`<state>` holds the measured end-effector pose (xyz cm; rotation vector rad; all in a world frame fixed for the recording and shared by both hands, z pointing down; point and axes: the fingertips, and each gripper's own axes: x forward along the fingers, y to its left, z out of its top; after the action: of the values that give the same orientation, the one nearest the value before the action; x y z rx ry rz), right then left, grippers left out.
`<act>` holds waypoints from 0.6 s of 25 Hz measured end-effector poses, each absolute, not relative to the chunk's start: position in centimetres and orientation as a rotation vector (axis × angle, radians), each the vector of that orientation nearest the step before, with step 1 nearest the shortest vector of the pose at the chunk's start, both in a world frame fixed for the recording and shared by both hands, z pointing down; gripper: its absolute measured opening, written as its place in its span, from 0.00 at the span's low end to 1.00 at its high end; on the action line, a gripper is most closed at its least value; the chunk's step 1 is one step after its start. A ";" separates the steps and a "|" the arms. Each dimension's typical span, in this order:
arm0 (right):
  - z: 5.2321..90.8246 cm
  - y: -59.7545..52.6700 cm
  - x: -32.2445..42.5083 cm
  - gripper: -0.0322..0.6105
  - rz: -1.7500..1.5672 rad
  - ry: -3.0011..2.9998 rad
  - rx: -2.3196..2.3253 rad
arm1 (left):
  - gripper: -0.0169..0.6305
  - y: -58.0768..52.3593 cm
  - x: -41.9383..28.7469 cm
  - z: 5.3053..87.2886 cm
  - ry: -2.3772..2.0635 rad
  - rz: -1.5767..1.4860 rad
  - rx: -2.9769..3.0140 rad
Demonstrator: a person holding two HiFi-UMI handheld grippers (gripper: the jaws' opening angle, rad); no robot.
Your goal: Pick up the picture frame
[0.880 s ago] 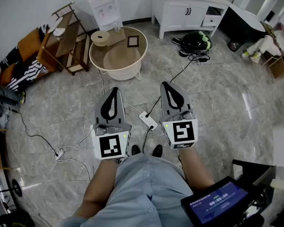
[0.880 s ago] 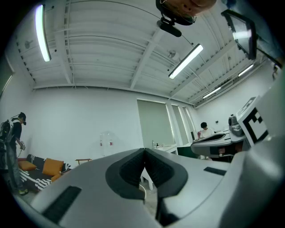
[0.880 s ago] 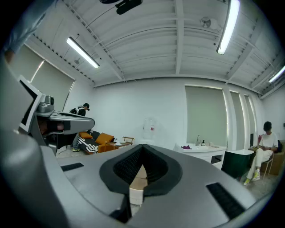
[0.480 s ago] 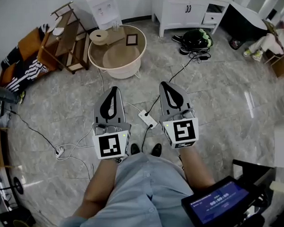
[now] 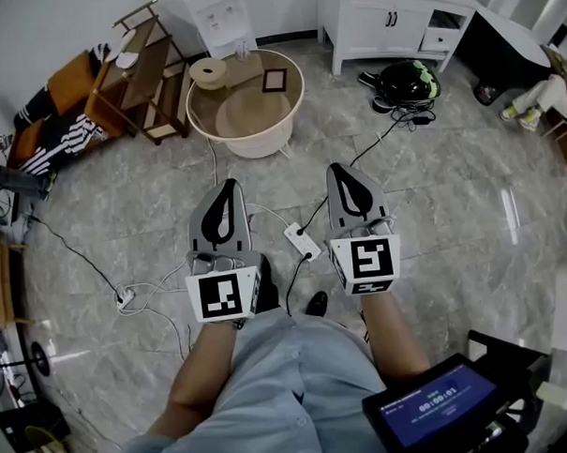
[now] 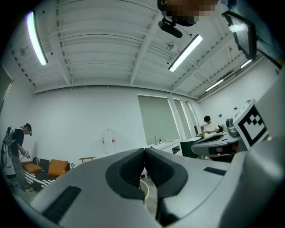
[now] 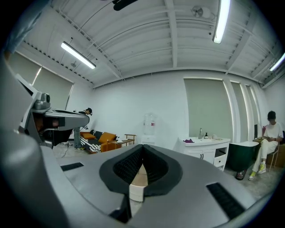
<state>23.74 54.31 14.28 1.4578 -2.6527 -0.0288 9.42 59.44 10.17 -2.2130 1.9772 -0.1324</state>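
Note:
A small dark picture frame (image 5: 274, 79) lies on the glass top of a round cream coffee table (image 5: 251, 138) far ahead of me. My left gripper (image 5: 227, 184) and right gripper (image 5: 338, 169) are held level side by side above the floor, well short of the table. Both have their jaws closed tip to tip with nothing between them. In the right gripper view the cream table (image 7: 137, 187) shows through the gap behind the tips of the right gripper (image 7: 143, 147). The left gripper (image 6: 144, 151) faces the room's far wall.
A white power strip (image 5: 298, 240) and cables lie on the marble floor between the grippers. A wooden shelf (image 5: 146, 77) and striped sofa (image 5: 49, 128) stand left, a white cabinet (image 5: 397, 23) and dark helmet (image 5: 408, 79) right. A roll (image 5: 207, 72) sits on the table. People are in the room.
The view has shifted slightly: the table and frame sit a little more to the right and lower than before. Both grippers stay shut and side by side.

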 end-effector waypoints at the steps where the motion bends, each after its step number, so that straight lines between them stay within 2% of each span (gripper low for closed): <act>1: 14.5 53.8 23.4 0.07 -0.028 -2.655 1.450 | 0.04 59.1 9.1 10.5 1.979 -0.144 -2.208; 7: 16.2 49.8 19.8 0.07 -0.033 -2.634 1.394 | 0.04 54.8 5.7 12.7 2.028 -0.123 -2.230; 15: 17.8 39.4 13.0 0.07 -0.021 -2.566 1.447 | 0.04 43.0 -1.7 13.9 2.003 -0.047 -2.303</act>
<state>12.95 39.36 17.81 1.4468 -2.5659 -0.0210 -1.69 42.96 13.93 -2.3032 2.0029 -0.0467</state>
